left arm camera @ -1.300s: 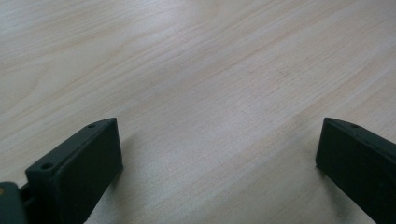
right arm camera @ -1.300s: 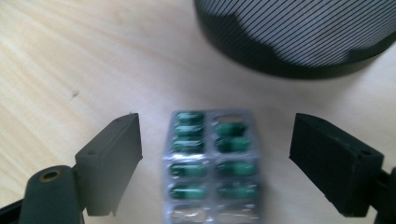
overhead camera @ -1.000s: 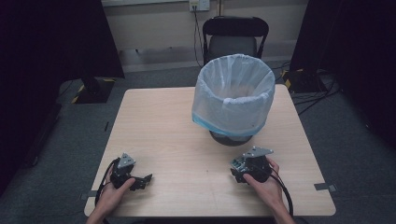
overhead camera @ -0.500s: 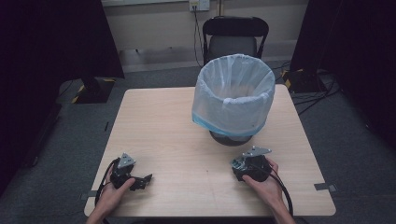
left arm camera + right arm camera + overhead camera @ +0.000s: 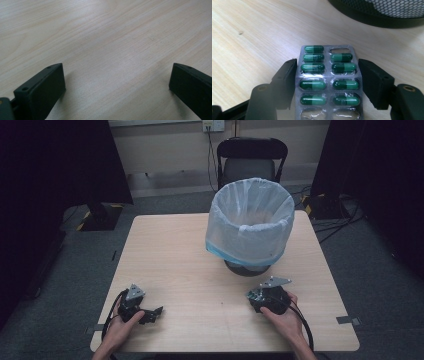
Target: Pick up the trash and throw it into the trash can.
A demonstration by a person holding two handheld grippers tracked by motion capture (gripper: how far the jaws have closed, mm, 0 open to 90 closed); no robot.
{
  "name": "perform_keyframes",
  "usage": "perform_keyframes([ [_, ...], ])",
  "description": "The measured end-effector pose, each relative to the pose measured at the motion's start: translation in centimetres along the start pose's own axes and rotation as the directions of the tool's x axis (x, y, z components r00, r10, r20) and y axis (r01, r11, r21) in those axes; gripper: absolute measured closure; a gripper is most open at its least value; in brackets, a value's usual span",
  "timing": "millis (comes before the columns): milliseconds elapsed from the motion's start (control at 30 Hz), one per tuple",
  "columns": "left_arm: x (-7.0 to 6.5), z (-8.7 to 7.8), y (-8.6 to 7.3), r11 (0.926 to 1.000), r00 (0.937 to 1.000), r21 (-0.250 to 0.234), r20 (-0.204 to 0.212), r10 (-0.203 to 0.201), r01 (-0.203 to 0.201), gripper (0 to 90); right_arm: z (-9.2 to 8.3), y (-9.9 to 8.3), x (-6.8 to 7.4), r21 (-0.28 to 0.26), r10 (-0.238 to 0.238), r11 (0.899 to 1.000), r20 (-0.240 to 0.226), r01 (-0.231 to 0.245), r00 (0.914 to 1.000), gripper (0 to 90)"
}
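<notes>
Right gripper view: right tool [image 5: 327,75] clamps blister pack [image 5: 328,82] | lower edge cut off

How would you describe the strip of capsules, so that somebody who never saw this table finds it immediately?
Start at the bin lined with a white bag on the far right part of the wooden table. Just in front of its dark base, the right gripper is closed on a silver blister pack. It has two rows of green capsules, and some pockets are already empty.
</notes>
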State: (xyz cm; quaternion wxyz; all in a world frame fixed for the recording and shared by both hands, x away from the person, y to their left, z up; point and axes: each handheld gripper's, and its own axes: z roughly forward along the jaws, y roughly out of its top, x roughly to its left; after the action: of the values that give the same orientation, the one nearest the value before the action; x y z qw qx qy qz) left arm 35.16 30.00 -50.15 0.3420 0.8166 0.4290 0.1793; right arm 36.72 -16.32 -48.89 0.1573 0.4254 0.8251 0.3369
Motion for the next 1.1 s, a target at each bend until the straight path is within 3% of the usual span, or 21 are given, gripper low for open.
perform_keyframes([
  [467, 0.0, 0.0, 0.0, 1.0, 1.0, -0.003, 0.0, -0.006, 0.006, 0.0, -2.3, 1.6, 1.0, -0.079, -0.015, 0.997, -0.093, 0.008, 0.9955, 33.7],
  [767, -0.1, 0.0, 0.0, 1.0, 1.0, -0.001, -0.001, -0.005, 0.005, 0.0, -4.9, 3.5, 1.8, -0.161, -0.03, 0.987, -0.151, 0.005, 0.9881, 33.7],
  [933, -0.1, 0.0, 0.0, 1.0, 1.0, -0.001, -0.002, -0.006, 0.006, 0.0, -6.2, 4.8, 2.4, -0.187, -0.051, 0.982, -0.188, 0.015, 0.9808, 33.8],
  [1100, -0.1, 0.0, 0.0, 1.0, 1.0, -0.001, -0.002, -0.006, 0.006, 0.0, -7.4, 6.7, 3.3, -0.219, -0.094, 0.975, -0.235, 0.042, 0.9674, 33.7],
])
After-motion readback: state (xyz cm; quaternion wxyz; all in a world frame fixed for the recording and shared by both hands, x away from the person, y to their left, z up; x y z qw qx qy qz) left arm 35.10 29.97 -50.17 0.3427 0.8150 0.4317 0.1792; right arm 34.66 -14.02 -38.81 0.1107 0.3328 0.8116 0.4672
